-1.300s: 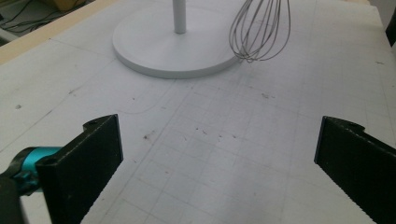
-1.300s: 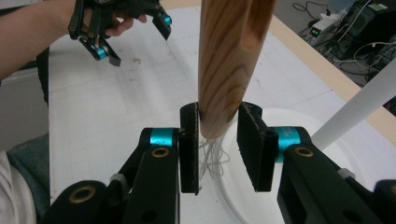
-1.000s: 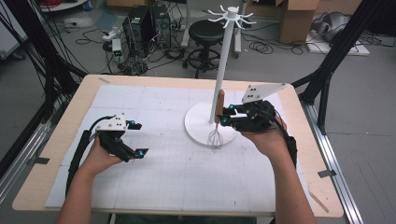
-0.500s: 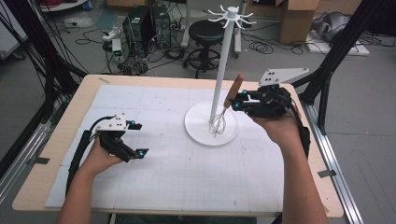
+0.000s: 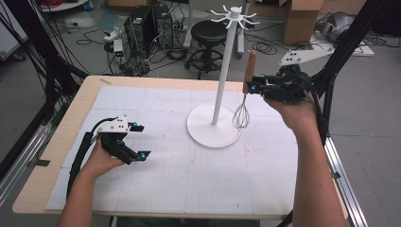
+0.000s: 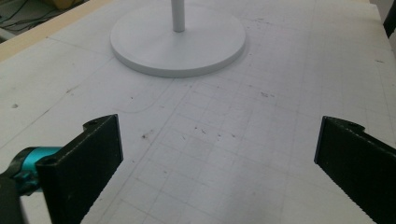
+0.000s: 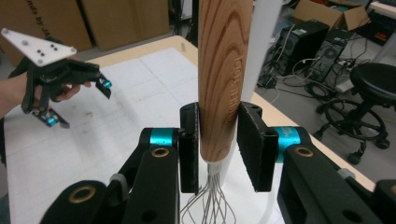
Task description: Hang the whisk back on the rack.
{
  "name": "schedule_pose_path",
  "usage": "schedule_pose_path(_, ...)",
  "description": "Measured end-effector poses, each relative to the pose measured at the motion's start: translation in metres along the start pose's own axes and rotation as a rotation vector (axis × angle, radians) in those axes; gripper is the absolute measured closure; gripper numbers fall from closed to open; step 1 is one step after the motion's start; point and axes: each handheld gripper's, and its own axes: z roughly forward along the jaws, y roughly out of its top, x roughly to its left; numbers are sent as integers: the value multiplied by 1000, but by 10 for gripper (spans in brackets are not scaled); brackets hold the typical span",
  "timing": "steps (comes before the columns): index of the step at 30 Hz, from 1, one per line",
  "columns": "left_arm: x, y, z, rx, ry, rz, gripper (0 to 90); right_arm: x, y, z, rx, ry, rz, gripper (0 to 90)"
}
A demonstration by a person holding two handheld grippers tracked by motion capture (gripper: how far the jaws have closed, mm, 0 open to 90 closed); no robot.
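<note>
A whisk with a wooden handle hangs upright in the air, its wire loops pointing down just above the right edge of a white round base. My right gripper holds it: the two black fingers press on either side of the lower end of the handle, with the wires spreading out right below them. The whisk is just to the right of the thin white pole that rises from the base, close to it but not touching. The pole is part of a utensil stand whose crown of short hooks sits higher than the top of the handle.

My left gripper rests low over the bench, well apart from the stand, toward the near left. Its fingers are spread wide with nothing between them, only the white gridded mat that covers the bench. The stand's base lies ahead of them.

Beyond the far edge of the bench, a black stool and computer towers stand on the floor among loose cables.
</note>
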Motion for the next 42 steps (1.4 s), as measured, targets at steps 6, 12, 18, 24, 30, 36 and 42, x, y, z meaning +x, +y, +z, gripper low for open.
schedule_pose_path(6,0,0,0,-3,3,-1,16,-10,12,-4,-6,-32,14,707)
schedule_pose_path(12,0,0,0,-5,1,-6,16,-20,22,-7,-18,-60,35,707)
schedule_pose_path(18,0,1,-2,-13,0,1,16,-29,28,-8,-20,-80,63,706)
schedule_pose_path(24,0,1,-4,-20,1,3,16,-35,31,-6,-20,-88,78,706)
schedule_pose_path(30,-1,2,-4,-25,1,-2,16,-38,36,-5,-5,-98,77,706)
schedule_pose_path(36,0,2,-4,-23,0,1,16,-40,42,-3,14,-117,76,707)
schedule_pose_path(42,0,1,-5,-23,3,-1,16,-45,45,0,26,-126,87,707)
